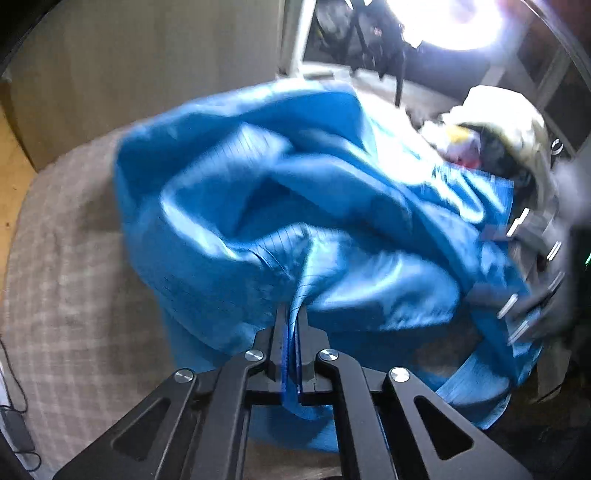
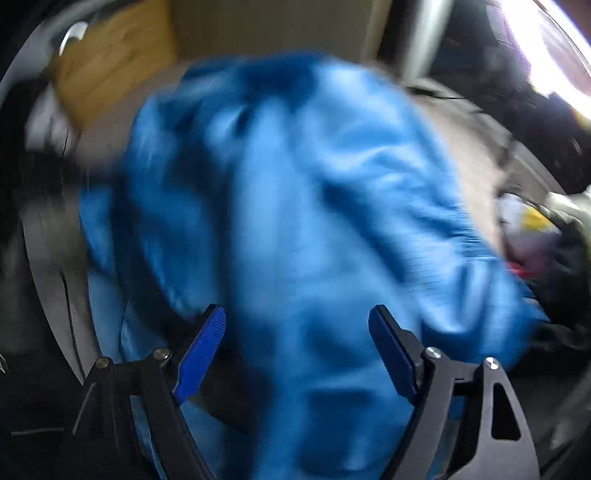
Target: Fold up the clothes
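A shiny blue garment (image 1: 280, 206) lies crumpled over a checked grey bed cover (image 1: 66, 288). My left gripper (image 1: 291, 314) is shut on a fold of the blue garment at its near edge. My right gripper shows blurred at the right edge of the left wrist view (image 1: 532, 280), against the cloth. In the right wrist view the blue garment (image 2: 295, 206) fills the middle, blurred by motion. My right gripper (image 2: 297, 314) is open, its blue pads (image 2: 201, 350) wide apart, with the cloth between and below them.
A pile of other clothes (image 1: 491, 129) lies at the far right of the bed, also seen in the right wrist view (image 2: 546, 236). A pale wall (image 1: 147, 66) stands behind, a bright window (image 1: 450, 22) at top right. Cables (image 1: 14, 406) lie at the left.
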The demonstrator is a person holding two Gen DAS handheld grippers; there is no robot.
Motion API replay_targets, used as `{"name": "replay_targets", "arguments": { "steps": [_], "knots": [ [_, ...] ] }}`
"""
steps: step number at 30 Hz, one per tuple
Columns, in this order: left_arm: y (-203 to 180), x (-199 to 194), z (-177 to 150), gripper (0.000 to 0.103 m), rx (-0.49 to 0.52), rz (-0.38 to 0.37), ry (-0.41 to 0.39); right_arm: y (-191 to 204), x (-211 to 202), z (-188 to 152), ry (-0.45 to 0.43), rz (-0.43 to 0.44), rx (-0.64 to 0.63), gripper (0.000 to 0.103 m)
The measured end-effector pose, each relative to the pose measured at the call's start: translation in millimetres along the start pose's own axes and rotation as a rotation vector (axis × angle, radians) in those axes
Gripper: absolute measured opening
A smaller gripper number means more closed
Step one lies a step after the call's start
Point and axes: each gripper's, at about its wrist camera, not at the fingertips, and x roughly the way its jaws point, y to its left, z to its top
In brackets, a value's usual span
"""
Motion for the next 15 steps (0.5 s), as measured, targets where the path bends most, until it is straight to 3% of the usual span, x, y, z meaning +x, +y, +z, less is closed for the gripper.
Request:
{"name": "replay_targets", "arguments": {
  "steps": [3, 6, 11, 13, 15],
  "knots": [
    [23.7, -37.7, 7.6, 0.002, -0.015, 0.036, -0.074, 4.8, 12.9, -2.8, 0.033, -0.074, -0.058, 0.004],
    [53.1, -63.7, 17.3, 0.002, -0.033, 0.067, -0.129, -33.0, -6.8, 0.9, -0.021, -0.105, 0.018, 0.003],
    [70.4, -83.9, 14.6, 0.007, -0.06, 0.039, -0.126, -150.0, -66.3, 40.3, -0.136, -0.44, 0.175, 0.002],
    [71.7, -83.9, 9.9, 0.009, -0.061, 0.057, -0.108, -191.2, -66.1, 57.7, -0.076, -0.538, 0.242, 0.003],
    [72.6, -85.1, 4.5, 0.014, -0.061, 0.069, -0.099, -213.9, -64.2, 69.8, -0.051, -0.547, 0.304, 0.006]
  ]
}}
